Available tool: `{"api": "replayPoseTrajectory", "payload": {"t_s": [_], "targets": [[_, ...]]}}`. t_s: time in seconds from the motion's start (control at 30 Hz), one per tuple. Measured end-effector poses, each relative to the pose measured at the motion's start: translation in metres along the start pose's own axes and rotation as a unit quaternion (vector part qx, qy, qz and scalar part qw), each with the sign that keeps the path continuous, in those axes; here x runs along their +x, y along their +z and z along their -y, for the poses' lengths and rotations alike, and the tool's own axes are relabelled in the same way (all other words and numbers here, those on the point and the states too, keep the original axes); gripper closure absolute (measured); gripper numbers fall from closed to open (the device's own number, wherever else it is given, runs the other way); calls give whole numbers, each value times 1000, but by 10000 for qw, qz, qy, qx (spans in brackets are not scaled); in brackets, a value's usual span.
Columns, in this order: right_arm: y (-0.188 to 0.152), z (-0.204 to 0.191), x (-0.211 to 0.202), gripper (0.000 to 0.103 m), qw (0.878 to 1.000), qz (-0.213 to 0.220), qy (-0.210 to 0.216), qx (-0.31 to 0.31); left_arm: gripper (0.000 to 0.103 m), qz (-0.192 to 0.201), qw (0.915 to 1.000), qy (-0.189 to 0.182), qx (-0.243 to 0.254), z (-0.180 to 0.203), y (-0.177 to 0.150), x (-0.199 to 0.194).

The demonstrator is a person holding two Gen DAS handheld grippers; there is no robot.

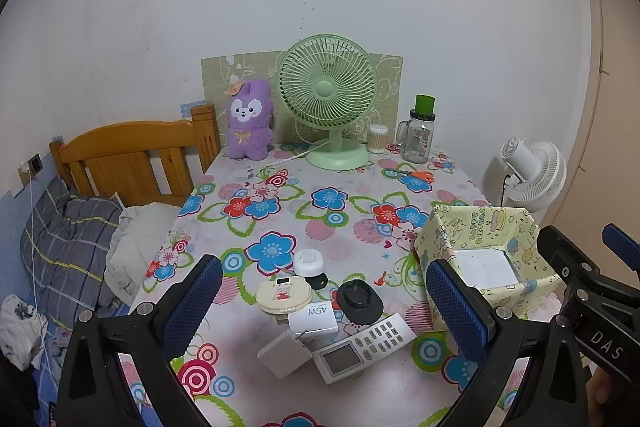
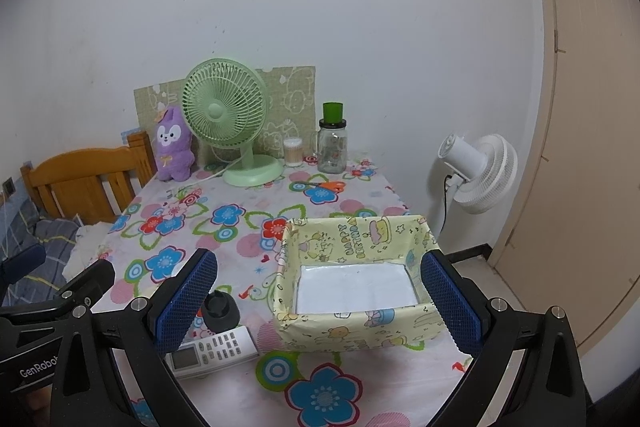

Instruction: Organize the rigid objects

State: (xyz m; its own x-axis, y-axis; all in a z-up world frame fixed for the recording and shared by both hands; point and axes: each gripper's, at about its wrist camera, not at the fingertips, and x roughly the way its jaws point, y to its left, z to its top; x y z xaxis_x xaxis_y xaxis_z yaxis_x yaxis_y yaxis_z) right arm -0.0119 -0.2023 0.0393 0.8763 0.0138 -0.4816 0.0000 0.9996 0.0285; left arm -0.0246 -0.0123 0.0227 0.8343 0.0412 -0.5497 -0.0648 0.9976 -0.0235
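Both grippers hang over the table with fingers spread wide, gripping nothing. Between the left gripper's [image 1: 324,301] fingers lies a huddle: remote [image 1: 362,351], white chargers [image 1: 314,317], black cap [image 1: 359,300], round compact [image 1: 283,293]. The yellow box [image 2: 356,331] sits between the right gripper's [image 2: 318,301] fingers.

Matt paper-wrapped box [image 2: 356,323], glossy plastic remote [image 1: 362,347], printed cloth table cover [image 1: 320,187], textured rubbery claw pads [image 1: 192,303], wood bedframe [image 1: 132,155]

Both tools hover side by side, empty, the left tool [image 1: 324,311] and the right tool [image 2: 318,301] each with blue-padded fingers [image 1: 192,303] spread wide apart.
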Motion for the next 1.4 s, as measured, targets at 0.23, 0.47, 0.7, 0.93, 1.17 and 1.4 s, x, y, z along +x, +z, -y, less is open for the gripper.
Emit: {"api": "replayPoseTrajectory", "payload": {"t_s": [0.23, 0.47, 0.7, 0.93, 1.17, 1.4], "targets": [[1, 2, -4, 0, 10000, 67, -3, -18, 0, 17, 10000, 7, 8, 0, 1, 0], [0, 0, -5, 0, 10000, 97, 3, -19, 0, 48, 10000, 31, 28, 1, 1, -1], [1, 1, -5, 0, 10000, 82, 20, 18, 0, 42, 10000, 33, 36, 2, 3, -1], [-1, 1, -4, 0, 10000, 77, 23, 32, 0, 28, 10000, 76, 51, 6, 2, 2], [-5, -1, -1, 0, 10000, 49, 75, 26, 0, -20, 10000, 51, 24, 4, -3, 3], [-11, -5, 3, 0, 9999, 3, 123, 36, 0, -46, 9999, 105, 46, 2, -7, 5]]}}
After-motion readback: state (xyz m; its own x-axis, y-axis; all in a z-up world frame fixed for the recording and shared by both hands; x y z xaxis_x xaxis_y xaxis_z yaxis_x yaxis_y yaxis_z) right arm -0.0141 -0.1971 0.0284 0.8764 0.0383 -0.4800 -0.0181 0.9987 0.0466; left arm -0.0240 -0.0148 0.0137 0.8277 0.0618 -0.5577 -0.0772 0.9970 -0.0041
